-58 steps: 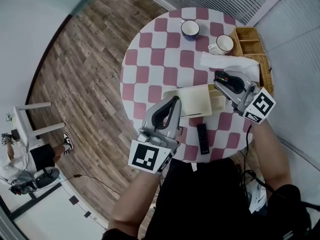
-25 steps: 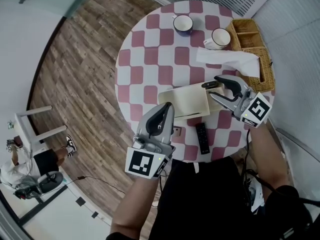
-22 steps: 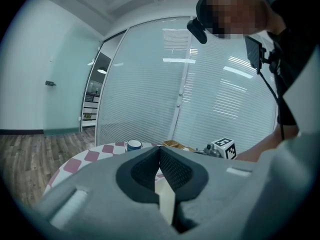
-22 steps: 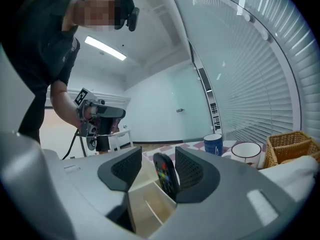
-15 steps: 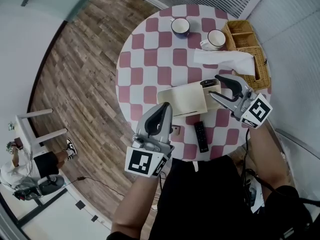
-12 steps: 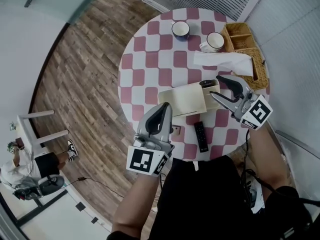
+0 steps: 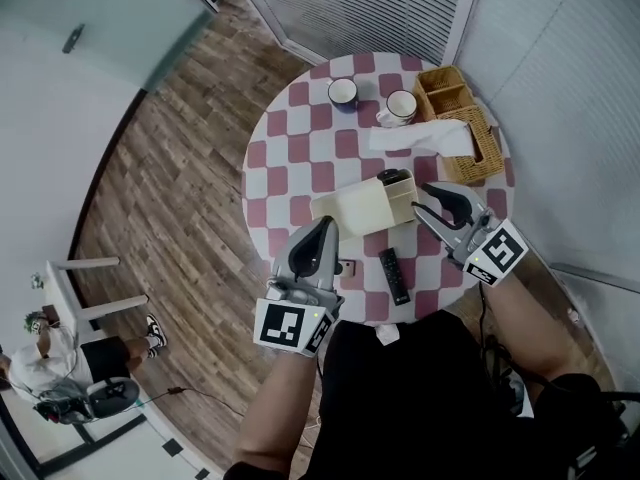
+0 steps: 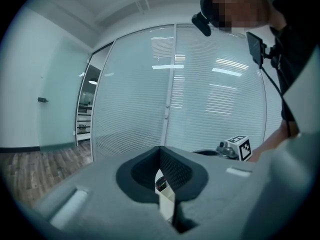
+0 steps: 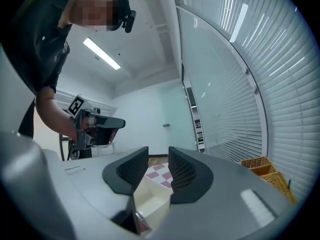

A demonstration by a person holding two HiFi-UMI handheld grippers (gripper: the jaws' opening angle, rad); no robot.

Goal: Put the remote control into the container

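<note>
A cream container [image 7: 358, 208] sits mid-table on the checked cloth. A dark remote control [image 7: 393, 178] stands in its right-hand compartment. A second black remote [image 7: 393, 275] lies flat on the cloth near the table's front edge. My right gripper [image 7: 420, 190] hovers just right of the container; its jaws are closing with nothing between them, and the container [image 9: 149, 196] shows through the gap of my right gripper [image 9: 157, 155]. My left gripper [image 7: 325, 224] is shut and empty at the container's near left corner. In its own view, my left gripper [image 8: 160, 149] points at the container [image 8: 166, 200].
Two cups [image 7: 343, 92] [image 7: 401, 107] stand at the far edge. A wicker basket [image 7: 458, 86] and a white cloth [image 7: 420, 138] lie at the far right. A small brown item [image 7: 345, 266] lies by my left gripper. A white chair [image 7: 80, 278] stands on the wood floor at left.
My right gripper let go of the dark remote into the container's right compartment, drew back a little, and its jaws have narrowed. The head view has pulled back. My left gripper stayed shut.
</note>
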